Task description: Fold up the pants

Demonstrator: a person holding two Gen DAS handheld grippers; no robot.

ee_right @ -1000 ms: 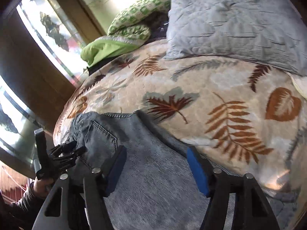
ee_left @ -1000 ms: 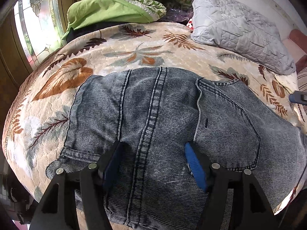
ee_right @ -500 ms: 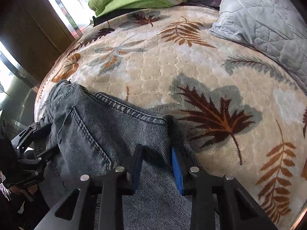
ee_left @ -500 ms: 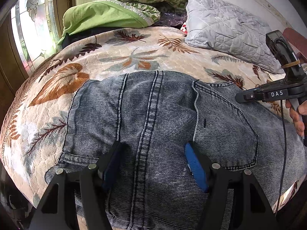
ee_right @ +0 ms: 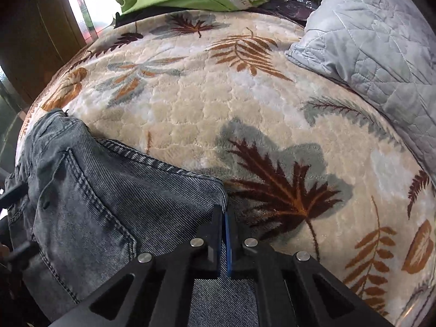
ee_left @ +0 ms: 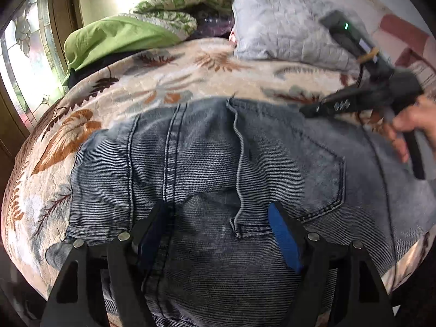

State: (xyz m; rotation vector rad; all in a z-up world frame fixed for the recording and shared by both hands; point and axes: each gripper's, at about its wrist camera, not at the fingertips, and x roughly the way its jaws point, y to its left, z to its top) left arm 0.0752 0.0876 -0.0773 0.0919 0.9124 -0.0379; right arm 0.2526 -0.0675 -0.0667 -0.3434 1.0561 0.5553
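Grey jeans (ee_left: 218, 169) lie seat-up on the leaf-print bedspread (ee_right: 218, 103), right gripper (ee_right: 224, 234) clamped shut on the waistband corner, presumably to carry that edge over for the fold, left gripper (ee_left: 218, 234) jaws wide, just opening further, straddling bunched denim, gripping nothing yet.

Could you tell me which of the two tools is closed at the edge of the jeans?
The right tool: its pads are pinched shut at the jeans' edge, while the left tool gapes.

left gripper (ee_left: 218, 226): jaws wide, just opening further, angled down | right gripper (ee_right: 224, 218): jaws clamped together, angled down
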